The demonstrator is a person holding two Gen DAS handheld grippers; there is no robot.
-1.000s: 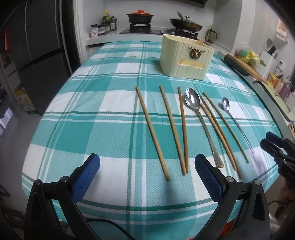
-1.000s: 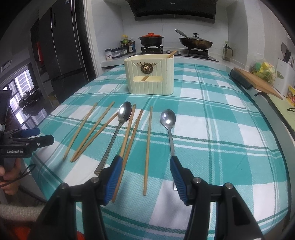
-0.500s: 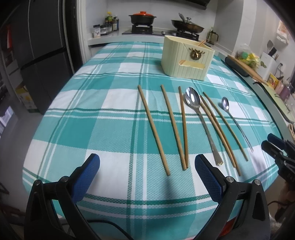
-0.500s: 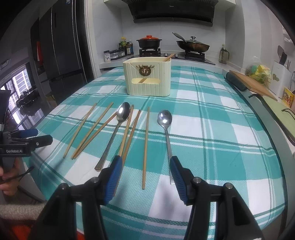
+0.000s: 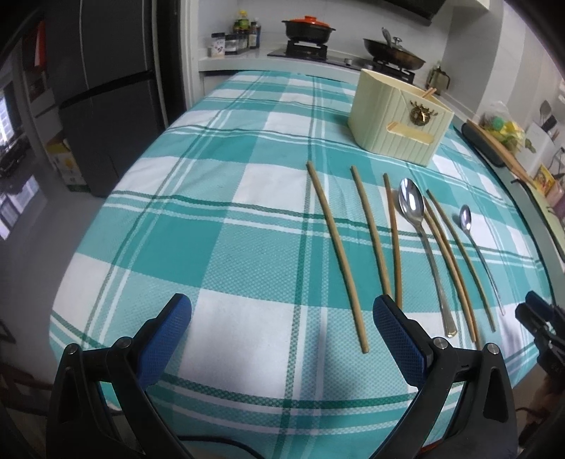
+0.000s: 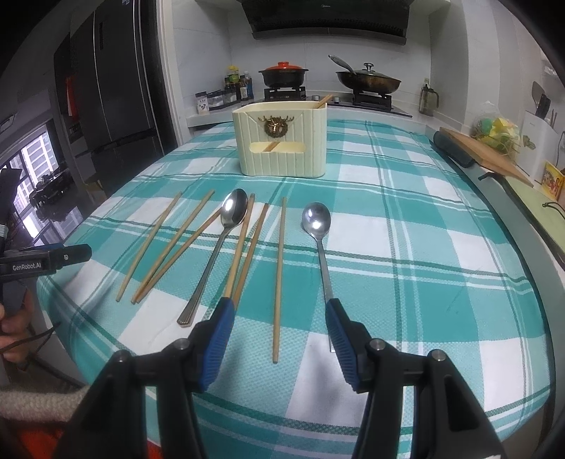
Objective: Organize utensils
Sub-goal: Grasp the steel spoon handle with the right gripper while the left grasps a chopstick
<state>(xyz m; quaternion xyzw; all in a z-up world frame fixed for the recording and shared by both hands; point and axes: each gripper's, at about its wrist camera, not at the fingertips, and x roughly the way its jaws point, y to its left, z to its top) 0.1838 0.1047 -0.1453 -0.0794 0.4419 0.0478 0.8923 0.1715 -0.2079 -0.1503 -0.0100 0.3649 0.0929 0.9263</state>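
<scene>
Nothing is held by the blue-padded left gripper (image 5: 282, 319) or right gripper (image 6: 279, 317); both are spread apart at the lower frame, above the checked teal tablecloth (image 5: 212, 247).

A home kitchen is showing here. A gas stove (image 6: 328, 97) is sitting on the counter at the back, carrying a black pot with an orange lid (image 6: 283, 73) and a lidded wok (image 6: 368, 80), with a range hood (image 6: 330, 16) hanging above. Bottles, probably seasonings (image 6: 237, 84), are standing beside the stove. A tall dark refrigerator (image 5: 102, 91) is filling the left side, and a table in a teal checked cloth (image 6: 406, 247) is taking up the foreground.
</scene>
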